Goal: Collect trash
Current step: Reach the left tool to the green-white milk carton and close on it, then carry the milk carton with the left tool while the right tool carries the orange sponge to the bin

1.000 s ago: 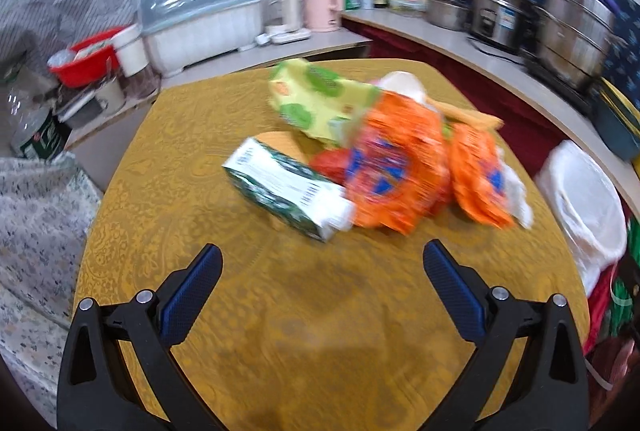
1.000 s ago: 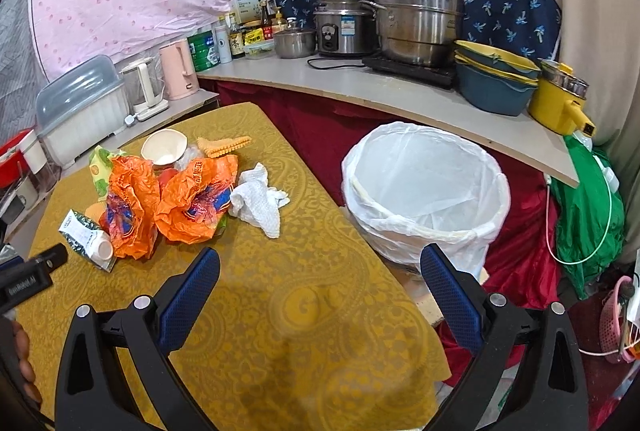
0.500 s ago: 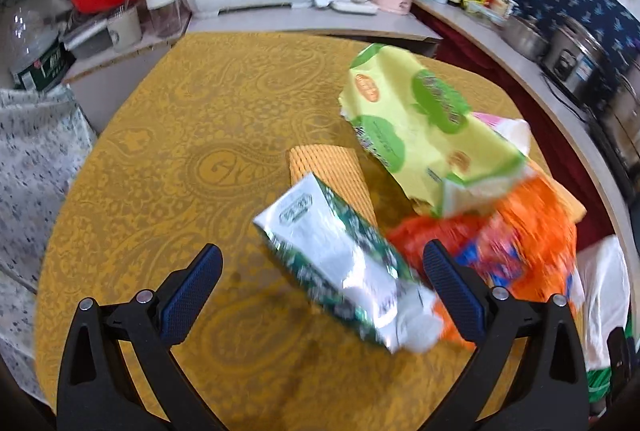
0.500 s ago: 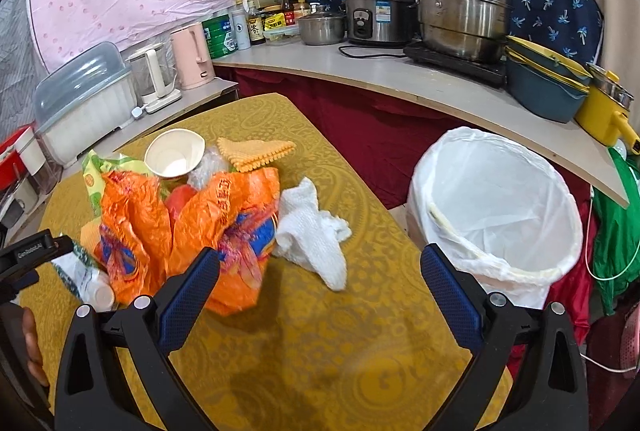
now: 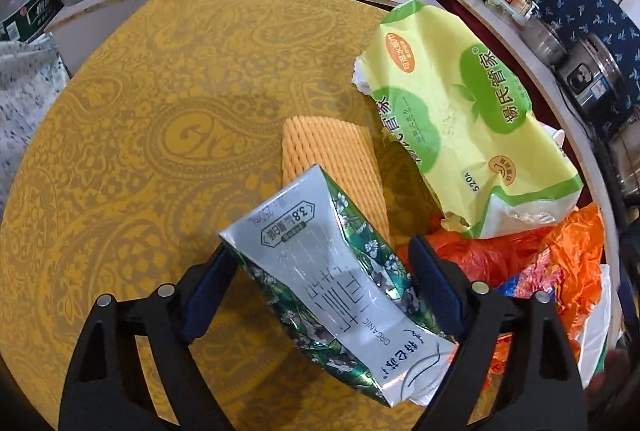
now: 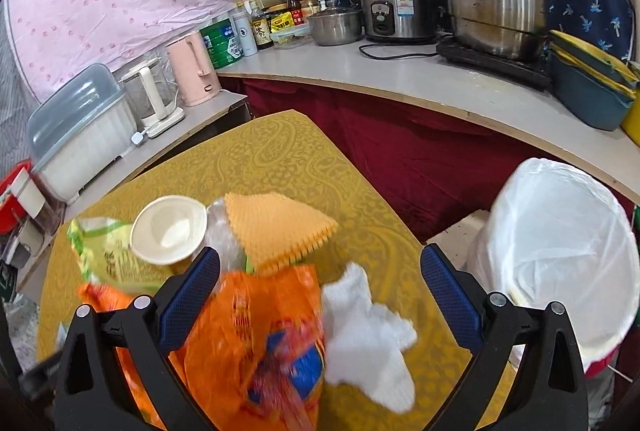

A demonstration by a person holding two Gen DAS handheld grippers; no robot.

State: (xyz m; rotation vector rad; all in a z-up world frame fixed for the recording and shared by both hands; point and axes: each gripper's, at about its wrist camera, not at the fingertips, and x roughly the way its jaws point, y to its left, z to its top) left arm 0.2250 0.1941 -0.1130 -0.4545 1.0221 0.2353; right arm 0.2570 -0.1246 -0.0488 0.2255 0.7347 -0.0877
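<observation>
1. Trash, a silver-green foil milk carton (image 5: 340, 291), lies on the yellow tablecloth (image 5: 140, 151) at lower centre, between the spread-apart left gripper (image 5: 320, 271).
2. Right gripper (image 6: 320, 291), fingers wide, straddles the orange plastic bag (image 6: 260, 343).
3. White-lined bin (image 6: 560, 251), right edge, looks empty; collecting has seemingly barely begun.

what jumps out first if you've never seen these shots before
The silver and green milk carton fills the foreground of the left wrist view, lying between the open fingers of the left hand-held gripper on the yellow table. In the right wrist view, a crumpled orange plastic bag and a white tissue sit between the fingers of the open right hand-held gripper, with the white-lined trash bin off to the right.
</observation>
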